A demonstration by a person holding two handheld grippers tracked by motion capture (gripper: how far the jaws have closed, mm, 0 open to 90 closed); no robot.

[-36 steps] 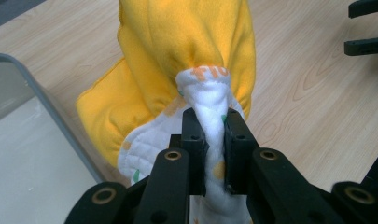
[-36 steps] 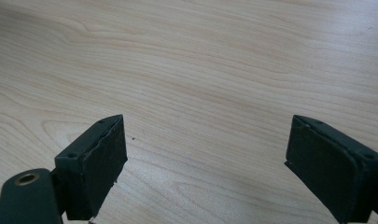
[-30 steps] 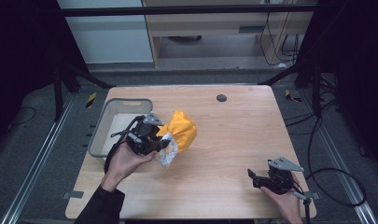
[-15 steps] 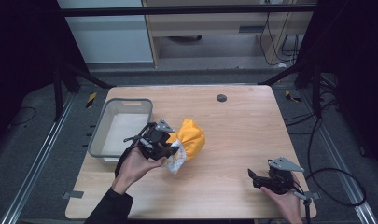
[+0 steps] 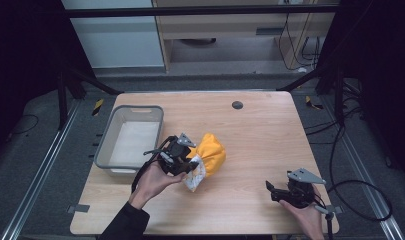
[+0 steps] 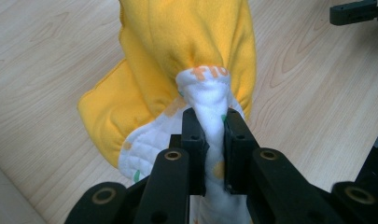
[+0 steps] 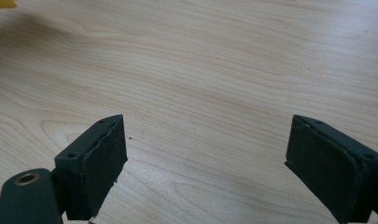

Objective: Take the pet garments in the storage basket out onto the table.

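A yellow cloth with a white printed lining (image 5: 211,154) lies bunched near the middle of the wooden table (image 5: 260,135). My left gripper (image 5: 189,163) is shut on a twisted white fold of that cloth (image 6: 209,108), held by a hand that comes in from the bottom left. In the left gripper view the yellow part (image 6: 186,42) hangs ahead of the jaws, resting on the wood. My right gripper (image 5: 271,189) sits low at the table's front right, open, with bare wood between its fingers (image 7: 107,149).
A grey plastic bin (image 5: 130,141) stands at the table's left, just beside the left hand. A small dark round disc (image 5: 237,105) sits near the far edge. Black frame posts rise at both sides, and cables trail on the floor at right.
The left gripper has carried the cloth rightward and toward the front, away from the bin. The right gripper has stayed in place.
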